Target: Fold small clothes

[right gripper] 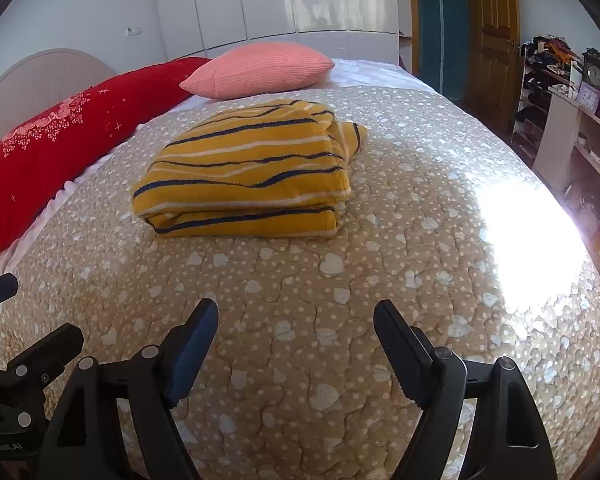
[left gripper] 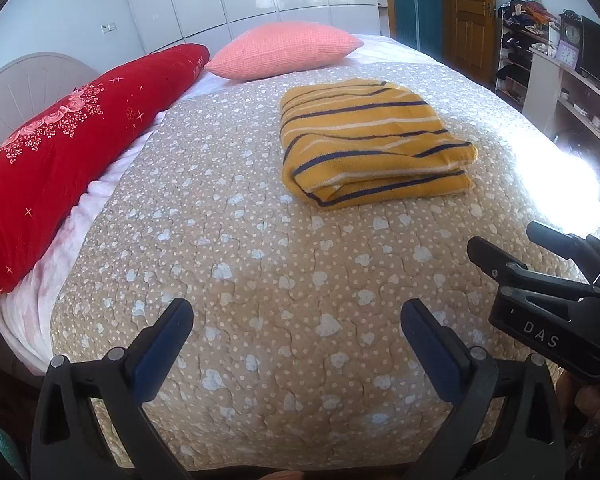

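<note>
A yellow garment with dark blue and white stripes (left gripper: 370,140) lies folded in a thick rectangle on the beige heart-print bedspread (left gripper: 260,280). It also shows in the right wrist view (right gripper: 248,172). My left gripper (left gripper: 296,312) is open and empty, held above the bedspread well short of the garment. My right gripper (right gripper: 296,312) is open and empty too, near the front of the bed (right gripper: 300,360). The right gripper also shows at the right edge of the left wrist view (left gripper: 500,248), apart from the garment.
A long red pillow (left gripper: 60,152) and a pink pillow (left gripper: 284,50) lie at the bed's left and far side. Shelves with clocks and clutter (left gripper: 560,64) stand to the right, a wooden door (left gripper: 468,4) behind. Bright sunlight (right gripper: 532,240) falls on the bed's right.
</note>
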A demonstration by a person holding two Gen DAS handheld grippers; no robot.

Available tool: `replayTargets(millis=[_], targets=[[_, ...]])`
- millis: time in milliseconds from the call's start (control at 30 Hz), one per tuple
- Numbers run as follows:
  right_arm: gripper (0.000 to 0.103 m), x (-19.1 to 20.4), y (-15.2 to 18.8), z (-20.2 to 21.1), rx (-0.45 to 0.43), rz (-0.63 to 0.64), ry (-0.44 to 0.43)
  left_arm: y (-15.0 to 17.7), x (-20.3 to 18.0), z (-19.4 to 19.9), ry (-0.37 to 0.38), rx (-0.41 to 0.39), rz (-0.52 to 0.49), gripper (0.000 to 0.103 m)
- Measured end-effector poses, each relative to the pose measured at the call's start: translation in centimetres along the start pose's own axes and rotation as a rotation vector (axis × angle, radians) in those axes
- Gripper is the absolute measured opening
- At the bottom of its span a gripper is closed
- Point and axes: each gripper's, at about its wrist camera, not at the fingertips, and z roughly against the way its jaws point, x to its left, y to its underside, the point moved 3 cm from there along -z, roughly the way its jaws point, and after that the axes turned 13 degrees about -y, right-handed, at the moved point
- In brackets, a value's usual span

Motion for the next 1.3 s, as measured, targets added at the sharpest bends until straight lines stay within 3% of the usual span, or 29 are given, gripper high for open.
replayTargets(millis=[1300], targets=[[0.088, 0.3, 0.8, -1.2, 0.032, 0.007, 0.008, 0.6, -0.5, -0.6, -0.006, 0.013, -0.007, 0.103]])
